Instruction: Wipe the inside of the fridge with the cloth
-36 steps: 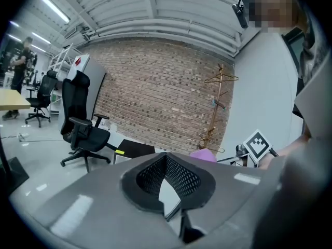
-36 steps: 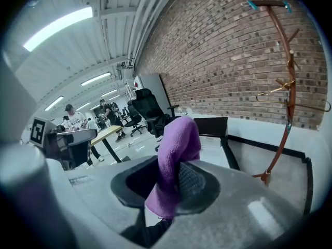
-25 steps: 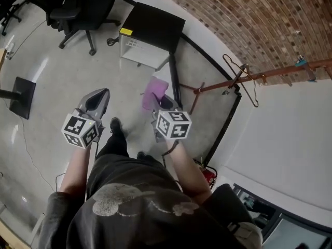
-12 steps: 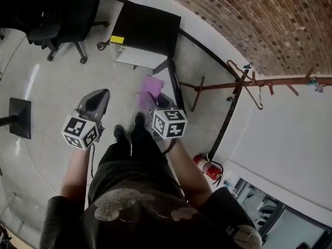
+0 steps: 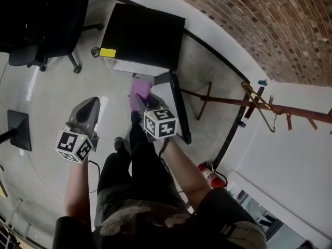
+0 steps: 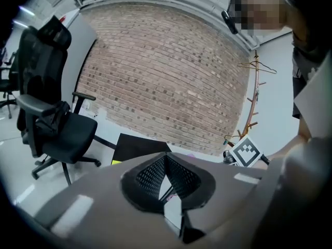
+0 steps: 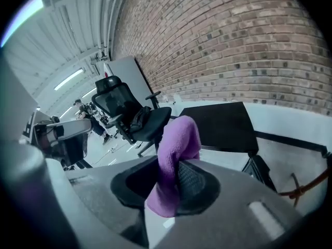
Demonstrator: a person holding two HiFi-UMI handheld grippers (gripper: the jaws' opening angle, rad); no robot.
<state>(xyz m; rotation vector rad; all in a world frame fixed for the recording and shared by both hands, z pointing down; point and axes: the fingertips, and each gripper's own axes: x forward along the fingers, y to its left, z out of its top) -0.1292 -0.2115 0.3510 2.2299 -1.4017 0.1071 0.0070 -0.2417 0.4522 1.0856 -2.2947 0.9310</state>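
A small fridge (image 5: 142, 35) with a black top and white front stands on the floor ahead, its dark door (image 5: 179, 108) swung open toward me. In the right gripper view the fridge (image 7: 223, 126) lies just beyond the jaws. My right gripper (image 5: 147, 101) is shut on a purple cloth (image 5: 138, 91), which sticks up between the pads as a folded wad (image 7: 176, 154). It hovers in front of the fridge's opening. My left gripper (image 5: 87, 107) hangs to the left over bare floor, shut with nothing in it (image 6: 166, 160). The fridge's inside is hidden.
Black office chairs (image 5: 46, 19) stand at the far left, one close to the fridge (image 7: 135, 118). A rust-coloured coat rack (image 5: 259, 105) and a fire extinguisher (image 5: 211, 176) are on the right by the white wall. A black floor plate (image 5: 18, 130) lies left.
I have walked closer to the fridge, which has grown larger and moved toward the middle. Both grippers kept their hold and pose; the cloth now nearly reaches the fridge's front.
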